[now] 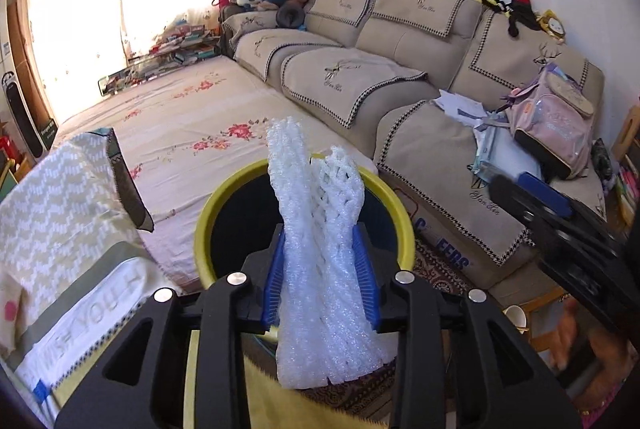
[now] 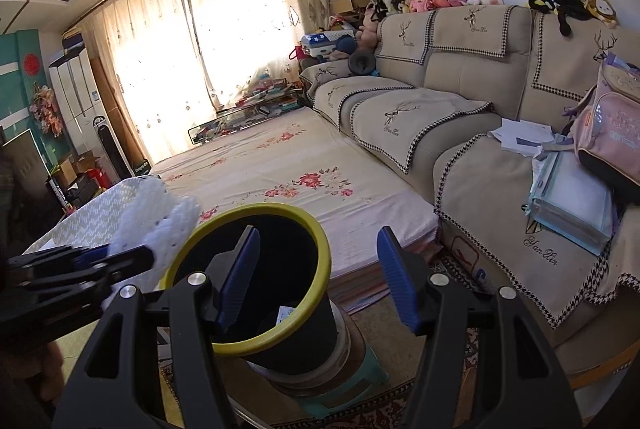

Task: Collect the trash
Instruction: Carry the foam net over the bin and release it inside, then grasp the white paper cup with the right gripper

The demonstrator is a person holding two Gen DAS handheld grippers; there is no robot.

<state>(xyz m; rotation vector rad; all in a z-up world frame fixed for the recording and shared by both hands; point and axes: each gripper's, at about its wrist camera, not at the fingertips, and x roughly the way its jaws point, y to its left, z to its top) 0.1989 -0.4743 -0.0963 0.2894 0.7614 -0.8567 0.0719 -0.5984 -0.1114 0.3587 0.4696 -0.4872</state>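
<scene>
Foam net [image 1: 320, 249] between left fingers [image 1: 272, 281] — over bin [image 1: 208, 217]

Sofa covers [image 1: 348, 85]: an embroidered script reading "Yan Xin" or similar stands under each deer motif.
Cardboard box [image 1: 440, 249]: blue capitals ending in "…FERS"; the first letters are hidden.
Folded cloth [image 1: 80, 325]: pale capitals, upside down in the left wrist view, reading "WISH YOU H…"
Black stand [image 2: 138, 165]: a green label, too small to read.

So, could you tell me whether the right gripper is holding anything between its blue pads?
No, the right gripper stands open with nothing between its pads, above the yellow-rimmed black bin.
</scene>
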